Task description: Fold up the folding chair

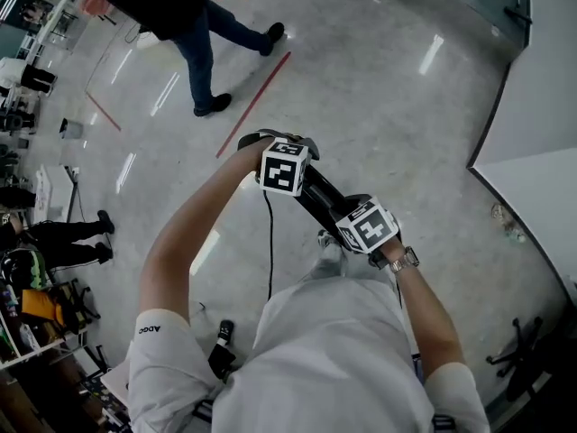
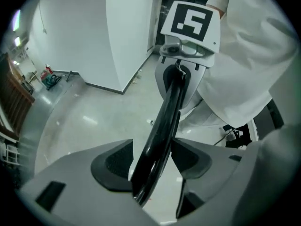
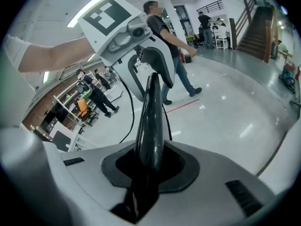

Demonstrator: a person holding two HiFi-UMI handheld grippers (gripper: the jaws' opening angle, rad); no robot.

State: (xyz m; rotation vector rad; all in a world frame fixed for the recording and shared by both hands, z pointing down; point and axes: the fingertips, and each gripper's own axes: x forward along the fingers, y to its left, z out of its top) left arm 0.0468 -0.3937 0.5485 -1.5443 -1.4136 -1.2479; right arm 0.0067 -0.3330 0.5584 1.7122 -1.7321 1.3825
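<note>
**Plainly, one claw bites and the other only straddles**

Over at the left a passer-by (image 1: pixel 194 25) crosses the shiny floor (image 1: pixel 397 106), well apart from the work. Next comes the left gripper (image 2: pixel 154 160), pointing steeply down with its jaws wide. They straddle the glossy black rail (image 1: pixel 317 192) of the folding chair (image 3: pixel 151 107); one pad touches the rail and a gap shows at the other, so nothing is clamped there. The rail runs slantwise to the right gripper (image 3: pixel 149 166), whose narrow jaws are closed tight on it. The rest of the chair I can't properly make out; it seems to sit below the person's white shirt (image 1: pixel 334 359).

The danger, I'd say, is folding on one grip. That rail looks slick. If the push comes before the left jaws bite, it could twist in the right claw or slide out, and the chair would swing or drop. The black cable (image 1: pixel 269 242) hanging just beside the rail could also catch in the closing frame.
</note>
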